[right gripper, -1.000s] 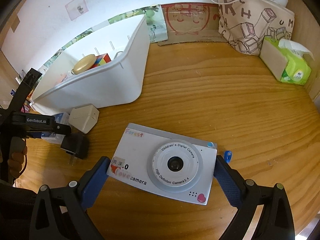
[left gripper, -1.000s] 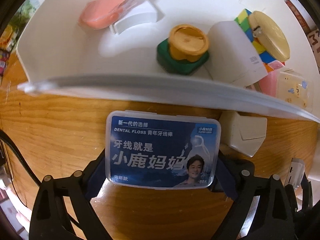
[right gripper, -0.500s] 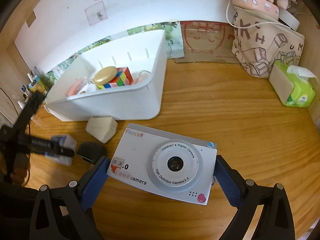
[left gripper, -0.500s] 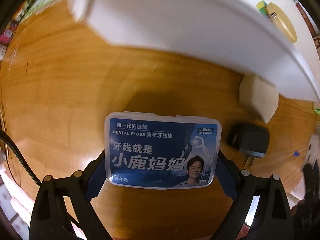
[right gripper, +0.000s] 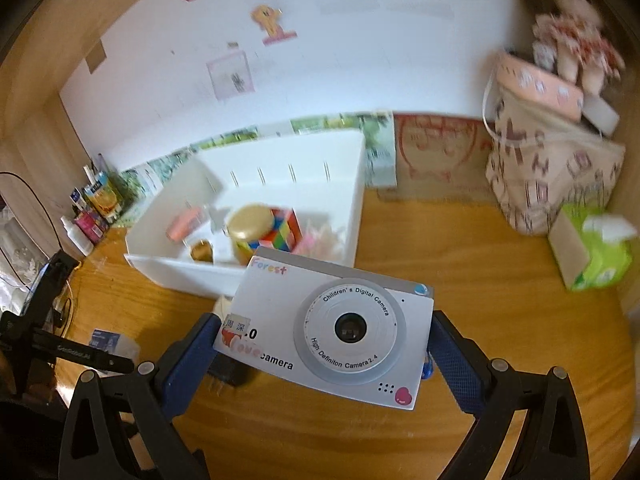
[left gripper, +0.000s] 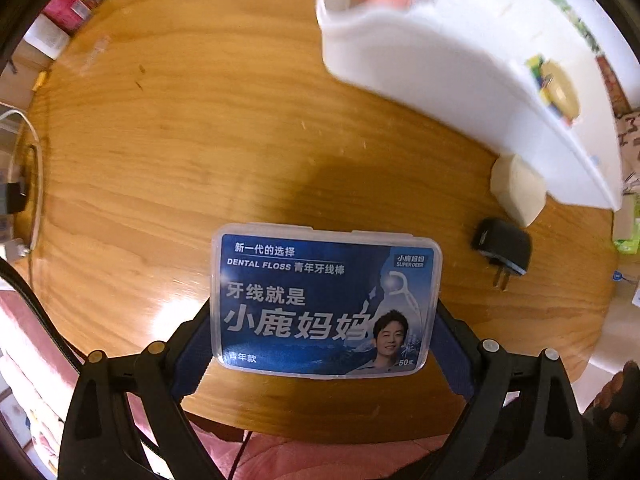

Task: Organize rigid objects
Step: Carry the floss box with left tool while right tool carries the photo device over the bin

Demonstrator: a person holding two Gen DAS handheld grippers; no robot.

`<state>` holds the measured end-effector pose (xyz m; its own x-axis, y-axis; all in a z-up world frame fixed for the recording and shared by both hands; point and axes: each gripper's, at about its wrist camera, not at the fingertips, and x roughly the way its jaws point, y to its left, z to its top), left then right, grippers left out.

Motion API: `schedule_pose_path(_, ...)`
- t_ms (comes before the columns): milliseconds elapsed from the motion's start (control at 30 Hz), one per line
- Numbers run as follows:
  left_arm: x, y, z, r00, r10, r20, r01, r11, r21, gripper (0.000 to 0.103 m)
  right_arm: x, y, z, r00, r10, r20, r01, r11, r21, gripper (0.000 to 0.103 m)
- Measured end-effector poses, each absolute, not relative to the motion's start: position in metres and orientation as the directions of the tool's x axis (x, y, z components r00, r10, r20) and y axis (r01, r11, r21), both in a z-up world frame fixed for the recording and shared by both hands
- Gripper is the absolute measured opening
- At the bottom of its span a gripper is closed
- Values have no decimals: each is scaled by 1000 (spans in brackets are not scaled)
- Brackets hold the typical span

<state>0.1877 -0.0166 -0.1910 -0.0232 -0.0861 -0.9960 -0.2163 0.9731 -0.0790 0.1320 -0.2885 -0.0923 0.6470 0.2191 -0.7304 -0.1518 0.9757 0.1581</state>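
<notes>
My left gripper (left gripper: pixel 324 344) is shut on a clear dental floss box (left gripper: pixel 326 304) with a blue label, held above the wooden table (left gripper: pixel 180 140). The white bin (left gripper: pixel 440 68) lies up and to the right of it. My right gripper (right gripper: pixel 320 344) is shut on a white children's camera (right gripper: pixel 332 328), lens facing me, raised in front of the bin (right gripper: pixel 356 216). Inside the bin lie a colour cube (right gripper: pixel 284 232), a yellow round case (right gripper: pixel 250 222) and a pink case (right gripper: pixel 184 224). The floss box (right gripper: pixel 106 340) also shows at the right wrist view's left edge.
A beige charger (left gripper: pixel 518 192) sits against the bin's wall, with a black plug (left gripper: pixel 502 246) beside it on the table. A green tissue box (right gripper: pixel 592 256), a printed tote bag (right gripper: pixel 548 176) and a doll stand at the back right. Bottles line the back left.
My left gripper has drawn back from over the bin with the floss box; the bin now sits at upper right. My right gripper has risen with the camera and now looks into the bin.
</notes>
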Motion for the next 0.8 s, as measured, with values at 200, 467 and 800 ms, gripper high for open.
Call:
schedule_pose_path(200, 195, -4, -149, 84, -47, -995, -197, 978, -63, 94, 149, -283, -65, 697, 228, -680, -187, 973, 134, 101)
schedule_pose_path(467, 172, 41, -66, 268, -16, -963, -131, 990, -53, 94, 173, -269, -34, 742, 276, -612, -235, 961, 148, 101)
schedule_pose_path(800, 200, 30, -15, 474, -83, -877, -43, 992, -118, 94, 198, -255, -18, 770, 334, -544, -263, 943, 206, 101)
